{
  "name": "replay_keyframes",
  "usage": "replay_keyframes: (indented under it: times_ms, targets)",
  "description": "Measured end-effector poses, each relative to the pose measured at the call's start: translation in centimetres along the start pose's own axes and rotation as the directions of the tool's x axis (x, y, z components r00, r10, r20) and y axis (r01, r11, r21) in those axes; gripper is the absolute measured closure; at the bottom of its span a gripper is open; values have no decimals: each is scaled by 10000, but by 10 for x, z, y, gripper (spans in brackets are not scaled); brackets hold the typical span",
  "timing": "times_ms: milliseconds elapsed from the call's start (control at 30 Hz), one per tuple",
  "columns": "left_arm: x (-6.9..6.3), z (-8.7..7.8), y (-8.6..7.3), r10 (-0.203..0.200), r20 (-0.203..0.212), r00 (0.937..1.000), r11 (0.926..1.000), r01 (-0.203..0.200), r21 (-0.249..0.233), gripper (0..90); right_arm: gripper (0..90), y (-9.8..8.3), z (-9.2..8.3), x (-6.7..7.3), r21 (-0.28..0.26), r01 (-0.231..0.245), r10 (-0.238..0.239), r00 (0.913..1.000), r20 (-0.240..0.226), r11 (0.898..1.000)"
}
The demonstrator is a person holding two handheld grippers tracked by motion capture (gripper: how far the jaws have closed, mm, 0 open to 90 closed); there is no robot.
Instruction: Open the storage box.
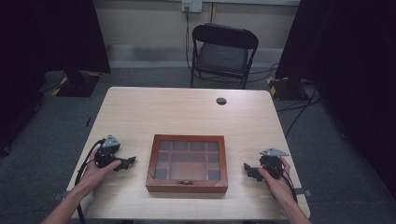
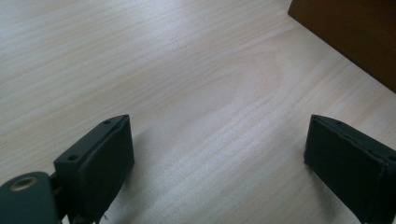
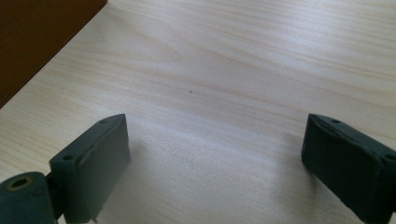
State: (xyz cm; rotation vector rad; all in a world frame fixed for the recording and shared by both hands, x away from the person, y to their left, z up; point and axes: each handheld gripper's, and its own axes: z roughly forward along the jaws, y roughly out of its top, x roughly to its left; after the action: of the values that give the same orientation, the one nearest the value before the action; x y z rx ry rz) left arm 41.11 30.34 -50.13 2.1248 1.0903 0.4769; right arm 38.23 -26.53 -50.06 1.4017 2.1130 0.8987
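Beyond the light wooden table (image 1: 187,112), a black folding chair (image 1: 223,53); a wall socket (image 1: 191,5), perhaps.

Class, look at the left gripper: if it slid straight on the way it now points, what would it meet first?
Most likely the wooden box. The left gripper, jaws open, points across bare table toward the box's left side, whose corner shows at its view's upper right. Depth is hard to judge.

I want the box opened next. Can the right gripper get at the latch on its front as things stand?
Probably yes. The right gripper sits open beside the wooden box, with bare table between them, and nothing blocks the latch.
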Motion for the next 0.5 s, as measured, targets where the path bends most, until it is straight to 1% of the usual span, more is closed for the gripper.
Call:
replay_keyframes:
  times_ms: [100,133,167,200,233,267,333,367,433,467,500]
  targets:
    - [-1,-1,1,-42,14,10000,10000,42,33,111,59,0,0,0,27,-24,24,10000,22,10000]
    - [-1,-2,2,1,18,10000,10000,-1,63,129,57,0,0,0,38,-36,36,10000,29,10000]
    - [-2,-2,2,-49,8,10000,10000,48,61,147,55,0,0,0,44,-44,44,10000,28,10000]
    - [-2,-2,3,0,-28,10000,9999,1,106,154,53,0,0,0,53,-45,45,10000,34,10000]
    - [-4,-1,3,-89,-35,10000,9999,89,86,156,50,0,0,0,69,-62,61,10000,45,10000]
    - [-4,-1,3,-89,-35,10000,9999,89,86,160,50,0,0,0,69,-62,61,10000,45,10000]
    - [-4,-2,4,-91,117,9999,9998,89,178,173,48,1,1,0,74,-55,55,10000,44,10000]
    - [-4,-2,6,-158,268,9995,9997,153,172,180,49,1,1,0,75,-56,56,10000,43,10000]
    - [-5,-4,7,-226,380,9990,9997,222,113,181,48,1,1,0,75,-57,56,10000,44,10000]
    - [-5,-5,8,-197,425,9989,9998,193,97,181,48,1,1,0,76,-55,55,10000,45,10000]
    - [-6,-6,10,-285,497,9984,9996,283,51,181,48,1,1,0,75,-54,54,10000,46,10000]
